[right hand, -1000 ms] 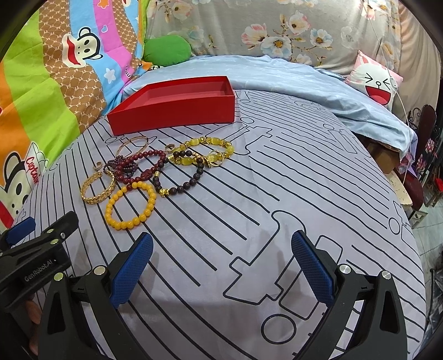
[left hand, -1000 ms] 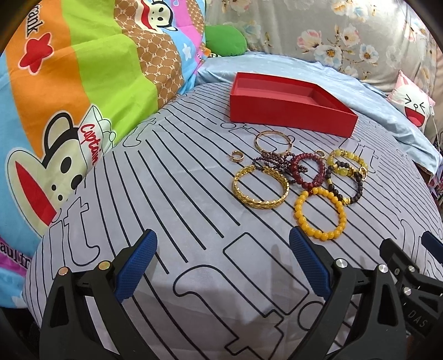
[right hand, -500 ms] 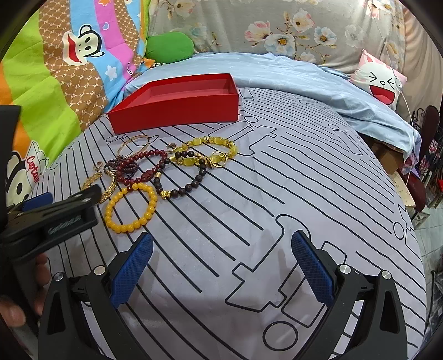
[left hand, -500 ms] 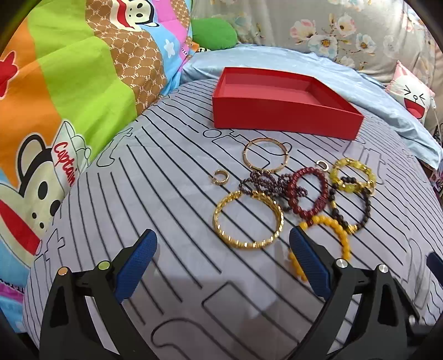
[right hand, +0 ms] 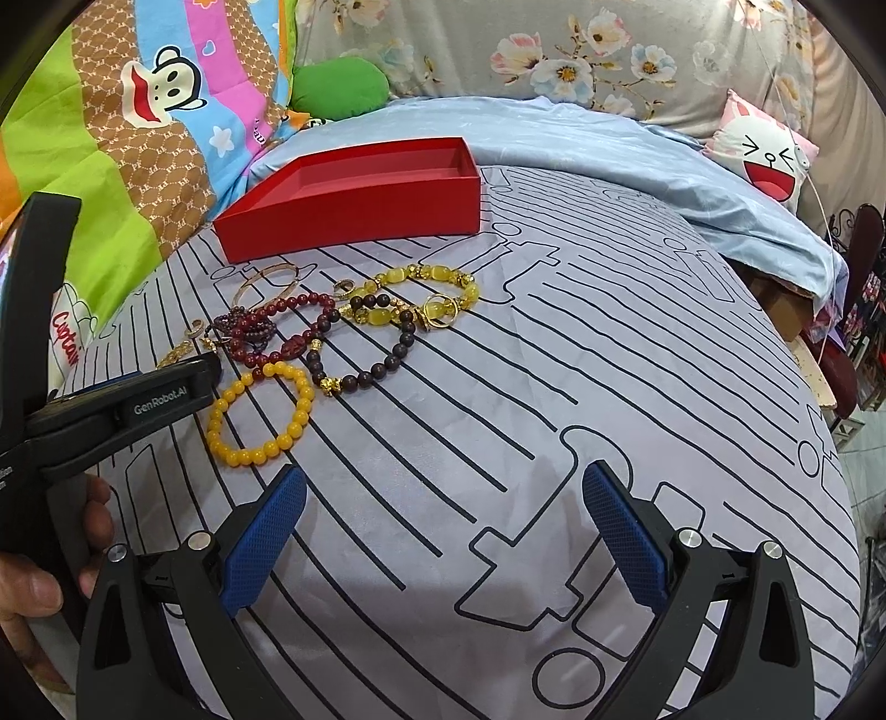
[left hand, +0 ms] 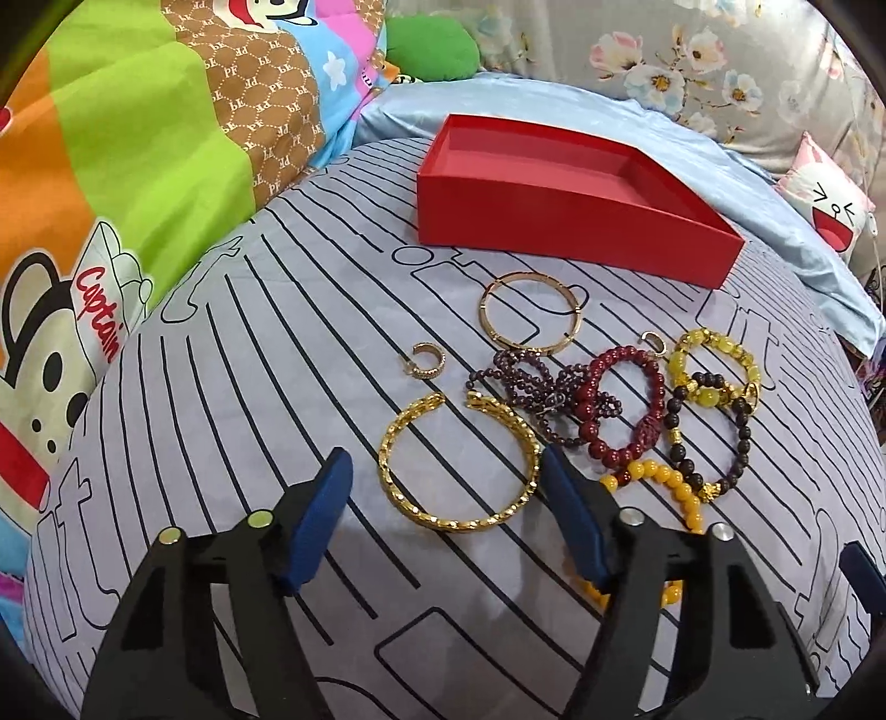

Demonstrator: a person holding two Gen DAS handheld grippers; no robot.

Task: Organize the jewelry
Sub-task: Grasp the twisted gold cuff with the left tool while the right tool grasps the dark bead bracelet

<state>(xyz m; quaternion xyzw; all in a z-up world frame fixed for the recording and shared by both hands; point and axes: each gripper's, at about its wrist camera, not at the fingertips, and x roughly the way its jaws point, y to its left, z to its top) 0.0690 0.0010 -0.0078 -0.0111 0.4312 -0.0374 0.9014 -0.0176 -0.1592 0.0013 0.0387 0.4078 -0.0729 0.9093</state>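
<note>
An empty red box stands at the back of the striped bedspread, also in the right wrist view. In front of it lies a cluster of jewelry: a gold chain bangle, a thin gold bangle, a small gold ring, dark red beads, yellow-green beads and an orange bead bracelet. My left gripper is open, its fingers either side of the gold chain bangle, just above it. My right gripper is open and empty over bare bedspread.
A colourful cartoon quilt rises on the left. A green pillow and a floral cushion are at the back. A cat-face cushion sits at the right. The bed edge drops at the right.
My left gripper moved forward and down to the gold chain bangle and its jaws narrowed somewhat. My right gripper barely moved.
</note>
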